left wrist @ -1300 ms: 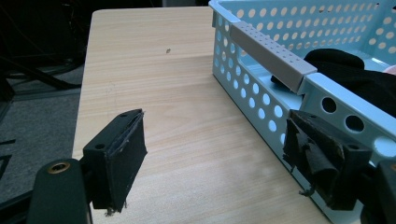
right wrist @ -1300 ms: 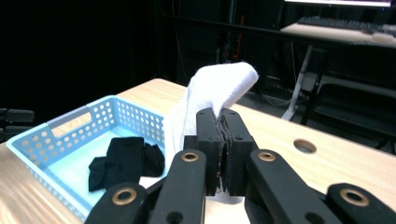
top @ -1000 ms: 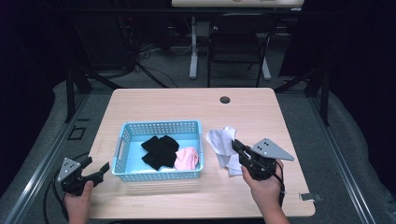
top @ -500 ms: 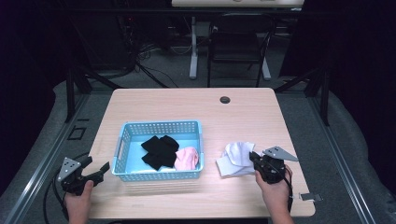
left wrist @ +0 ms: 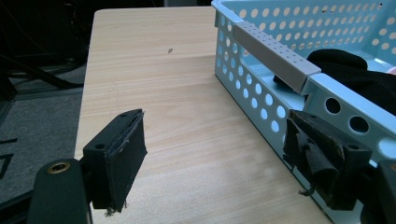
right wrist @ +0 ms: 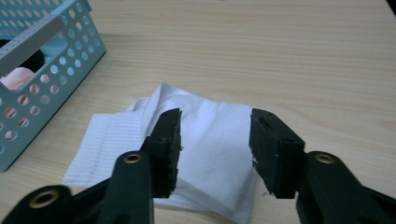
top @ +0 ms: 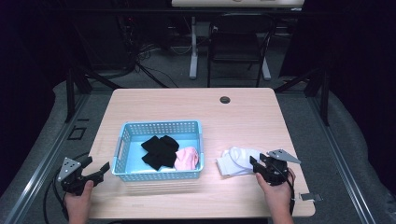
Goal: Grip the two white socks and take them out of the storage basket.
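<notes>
Black foam pads line the left gripper (top: 95,171), which sits at the near left corner of the table (top: 187,100) with its jaws spread and nothing between them. In the left gripper view its pads (left wrist: 122,158) frame bare wood, and the right-hand one stands just beside the near left corner of the basket (top: 122,149); whether it touches the plastic I cannot tell.

Moving right, the light blue perforated basket holds a black garment (top: 159,150) towards its middle and a pink garment (top: 187,157) against its right wall, the two touching.

Further right, on the bare wood just beside the basket's right wall, lies the white cloth (top: 236,161), loosely folded and flat on the table. The right gripper (top: 258,164) points left at the cloth's near right edge. Its jaws have just been opening, and in the right gripper view they stand parted above the white cloth (right wrist: 205,140), one on either side of a fold, with neither pad pressing on the fabric. So the cloth is released, not gripped.

My reading is that this is the end of a placing step: the white piece has been set down on the table and let go. The next move would likely call for backing the right gripper away to the near right without dragging the fabric. After that, probably, comes a reach left over the basket's rim for the pink or the black garment.
</notes>
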`<state>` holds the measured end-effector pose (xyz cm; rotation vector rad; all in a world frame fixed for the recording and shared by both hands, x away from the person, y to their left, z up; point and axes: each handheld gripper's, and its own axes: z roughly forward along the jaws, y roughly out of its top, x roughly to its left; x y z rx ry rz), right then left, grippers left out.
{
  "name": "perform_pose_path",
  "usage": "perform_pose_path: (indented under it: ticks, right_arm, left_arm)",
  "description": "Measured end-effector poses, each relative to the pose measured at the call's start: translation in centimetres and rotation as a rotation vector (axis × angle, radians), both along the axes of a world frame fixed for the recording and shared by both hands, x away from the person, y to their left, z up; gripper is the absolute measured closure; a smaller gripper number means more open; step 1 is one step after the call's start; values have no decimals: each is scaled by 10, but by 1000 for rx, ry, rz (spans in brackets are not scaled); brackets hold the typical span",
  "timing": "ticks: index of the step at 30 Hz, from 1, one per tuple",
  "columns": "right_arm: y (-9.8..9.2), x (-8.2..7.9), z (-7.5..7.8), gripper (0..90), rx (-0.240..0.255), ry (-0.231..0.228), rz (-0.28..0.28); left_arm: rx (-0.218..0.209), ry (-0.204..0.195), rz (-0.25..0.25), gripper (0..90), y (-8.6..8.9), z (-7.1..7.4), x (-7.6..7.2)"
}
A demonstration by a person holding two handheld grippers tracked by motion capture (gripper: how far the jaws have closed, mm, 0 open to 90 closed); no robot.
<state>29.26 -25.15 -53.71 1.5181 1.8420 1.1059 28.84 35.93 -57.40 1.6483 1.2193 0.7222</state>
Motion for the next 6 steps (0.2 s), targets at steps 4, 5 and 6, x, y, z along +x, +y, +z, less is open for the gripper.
perform_pose_path:
  ticks: [4, 5, 6]
  right_arm:
    - [1, -2, 0, 429, 4, -16, -19]
    - [-1, -2, -1, 423, 10, -13, -32]
    - [-3, -2, -1, 418, 15, -12, -39]
  left_arm:
    - [-3, -2, -1, 207, 1, 0, 0]
    - [-2, 0, 2, 207, 1, 0, 0]
    - [-2, 2, 3, 207, 1, 0, 0]
